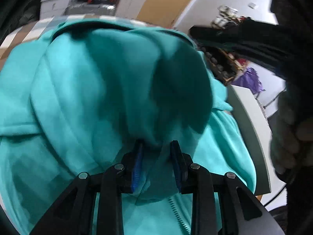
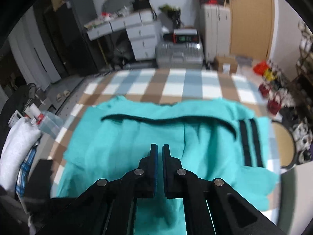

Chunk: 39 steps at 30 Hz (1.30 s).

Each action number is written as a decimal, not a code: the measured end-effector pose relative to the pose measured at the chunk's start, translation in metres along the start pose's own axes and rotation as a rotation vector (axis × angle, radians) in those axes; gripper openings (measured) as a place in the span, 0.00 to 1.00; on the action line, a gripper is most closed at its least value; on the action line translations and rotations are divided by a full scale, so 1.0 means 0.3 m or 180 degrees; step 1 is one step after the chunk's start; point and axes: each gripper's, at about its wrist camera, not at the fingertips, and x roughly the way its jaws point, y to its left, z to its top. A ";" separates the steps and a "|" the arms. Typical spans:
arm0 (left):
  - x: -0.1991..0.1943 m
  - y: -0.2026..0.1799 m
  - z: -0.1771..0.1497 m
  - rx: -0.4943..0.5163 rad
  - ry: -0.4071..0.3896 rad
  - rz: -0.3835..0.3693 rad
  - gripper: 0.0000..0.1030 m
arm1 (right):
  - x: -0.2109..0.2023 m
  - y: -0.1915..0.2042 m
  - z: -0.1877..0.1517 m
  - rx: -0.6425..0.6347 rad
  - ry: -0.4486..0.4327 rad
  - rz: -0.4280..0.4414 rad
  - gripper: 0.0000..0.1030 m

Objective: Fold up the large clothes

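left gripper (image 1: 156,146): angled down, pinching teal jacket (image 1: 88,98) | right gripper (image 2: 159,148): angled down, empty

My teal zip-up jacket (image 2: 156,133) with two black stripes at 3 o'clock lies spread on the checkered surface (image 2: 156,82), partly folded.

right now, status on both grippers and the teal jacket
Left gripper shut on a bunch of the teal jacket. Right gripper shut, nothing in it, above the jacket. Jacket spread on checked cloth. Nothing in the way.
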 end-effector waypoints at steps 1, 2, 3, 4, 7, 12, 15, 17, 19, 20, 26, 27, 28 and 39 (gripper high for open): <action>0.003 0.015 -0.005 -0.0043 0.0022 0.0027 0.22 | 0.056 -0.015 0.000 0.0052 0.0139 0.0088 0.04; 0.003 0.034 -0.007 -0.0123 0.0036 0.0037 0.22 | 0.101 -0.028 -0.016 0.0103 0.0258 0.0119 0.02; 0.000 0.046 -0.008 -0.0180 0.0036 -0.0002 0.22 | 0.173 -0.044 -0.045 0.0180 0.0451 0.0071 0.01; -0.008 0.056 -0.007 -0.0214 0.0040 -0.0039 0.22 | 0.221 -0.055 -0.065 0.0233 0.0628 0.0071 0.01; -0.037 0.052 -0.008 -0.0220 -0.0010 0.0065 0.22 | 0.289 -0.091 -0.118 0.0389 0.0640 0.0214 0.00; -0.074 0.013 -0.024 -0.0045 -0.0102 0.0147 0.22 | 0.201 -0.121 -0.077 0.0463 0.0475 0.0237 0.08; -0.072 0.032 -0.027 -0.0072 -0.0054 0.0128 0.22 | 0.085 -0.086 -0.036 0.0297 -0.0021 0.0364 0.09; -0.078 0.047 -0.030 -0.0160 -0.0060 0.0137 0.22 | 0.044 -0.053 0.002 0.0274 -0.0195 0.0467 0.22; -0.077 0.055 -0.013 -0.0210 -0.0066 0.0174 0.22 | 0.066 -0.013 0.022 0.0194 -0.0071 0.0543 0.32; -0.084 0.060 -0.011 -0.0231 -0.0086 0.0204 0.21 | 0.120 0.007 0.018 0.0157 0.0174 0.0531 0.31; -0.237 0.053 -0.031 -0.0165 -0.0508 0.0340 0.21 | 0.305 -0.013 -0.122 0.0161 0.0639 0.0402 0.28; -0.257 0.057 -0.030 -0.0147 -0.0570 0.0390 0.21 | 0.301 -0.025 -0.123 0.0214 0.0629 0.0464 0.28; -0.259 0.063 -0.032 -0.0159 -0.0572 0.0395 0.21 | 0.293 -0.033 -0.117 0.0240 0.0647 0.0499 0.28; -0.177 0.141 0.004 -0.0527 -0.0408 0.0242 0.21 | 0.002 -0.198 0.182 0.0123 -0.0311 -0.0723 0.53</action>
